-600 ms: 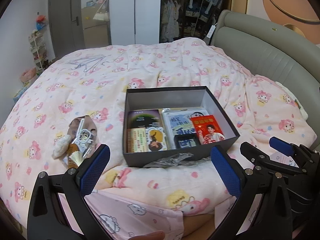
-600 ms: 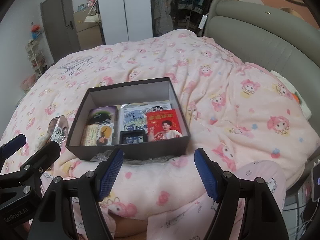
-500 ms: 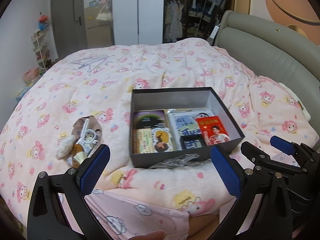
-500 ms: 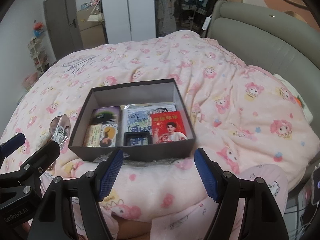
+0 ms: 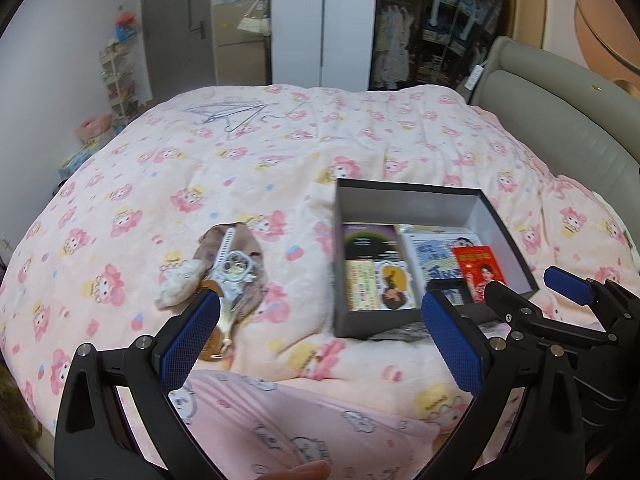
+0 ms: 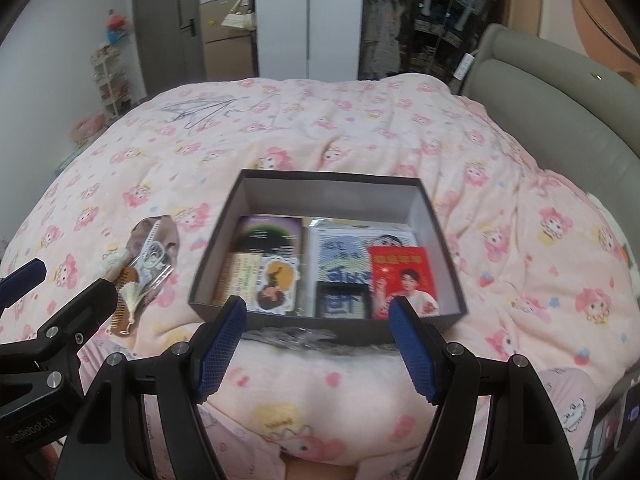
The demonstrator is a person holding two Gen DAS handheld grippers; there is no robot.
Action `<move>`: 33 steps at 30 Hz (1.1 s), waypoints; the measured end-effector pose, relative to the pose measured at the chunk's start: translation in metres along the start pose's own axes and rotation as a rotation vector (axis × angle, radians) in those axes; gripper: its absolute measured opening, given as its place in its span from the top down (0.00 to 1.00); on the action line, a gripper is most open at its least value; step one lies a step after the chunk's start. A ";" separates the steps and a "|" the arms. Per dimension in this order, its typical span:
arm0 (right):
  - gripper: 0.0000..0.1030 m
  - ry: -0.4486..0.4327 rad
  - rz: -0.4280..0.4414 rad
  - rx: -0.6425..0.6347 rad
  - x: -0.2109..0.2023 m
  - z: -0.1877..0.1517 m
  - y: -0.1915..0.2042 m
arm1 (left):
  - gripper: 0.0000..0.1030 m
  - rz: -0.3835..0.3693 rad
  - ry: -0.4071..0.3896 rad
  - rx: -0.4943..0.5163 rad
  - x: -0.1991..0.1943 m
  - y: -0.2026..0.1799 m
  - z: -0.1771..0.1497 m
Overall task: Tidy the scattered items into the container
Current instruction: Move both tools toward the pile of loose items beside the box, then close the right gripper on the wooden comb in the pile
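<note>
Left hand-held gripper (image 5: 320, 344) wide, empty; right hand-held gripper (image 6: 316, 350) likewise. Dark crinkled item (image 6: 296, 336) half-hidden behind box (image 6: 440, 216) front.

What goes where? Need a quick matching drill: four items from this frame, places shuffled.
Items:
1. red card
2. wooden comb
3. wire hangers
4. crinkled plastic wrap

Places:
A. far end of the quilt
B. on the quilt, against the box's near wall
C. inside the box, right side
D. on the quilt, left of the box

Pairs: 1-C, 2-D, 3-A, 4-B
</note>
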State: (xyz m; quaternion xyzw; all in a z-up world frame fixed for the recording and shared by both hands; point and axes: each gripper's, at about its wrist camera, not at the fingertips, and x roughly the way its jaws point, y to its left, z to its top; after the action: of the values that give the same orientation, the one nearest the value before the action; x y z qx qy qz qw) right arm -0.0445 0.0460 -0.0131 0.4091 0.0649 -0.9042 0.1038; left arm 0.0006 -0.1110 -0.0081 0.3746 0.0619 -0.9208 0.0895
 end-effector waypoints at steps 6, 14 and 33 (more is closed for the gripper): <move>0.31 0.015 0.017 -0.068 0.012 0.009 0.035 | 0.01 0.024 0.017 -0.053 0.008 0.035 -0.003; 0.31 0.031 0.043 -0.155 0.031 0.019 0.085 | 0.01 0.054 0.041 -0.120 0.022 0.083 -0.007; 0.31 0.282 0.334 -0.386 0.144 0.017 0.211 | 0.28 -0.094 0.294 -0.391 0.142 0.223 -0.058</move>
State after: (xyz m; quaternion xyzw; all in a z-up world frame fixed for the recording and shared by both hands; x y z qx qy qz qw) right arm -0.0990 -0.1820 -0.1171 0.5084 0.1813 -0.7797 0.3173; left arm -0.0134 -0.3349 -0.1594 0.4767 0.2687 -0.8301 0.1072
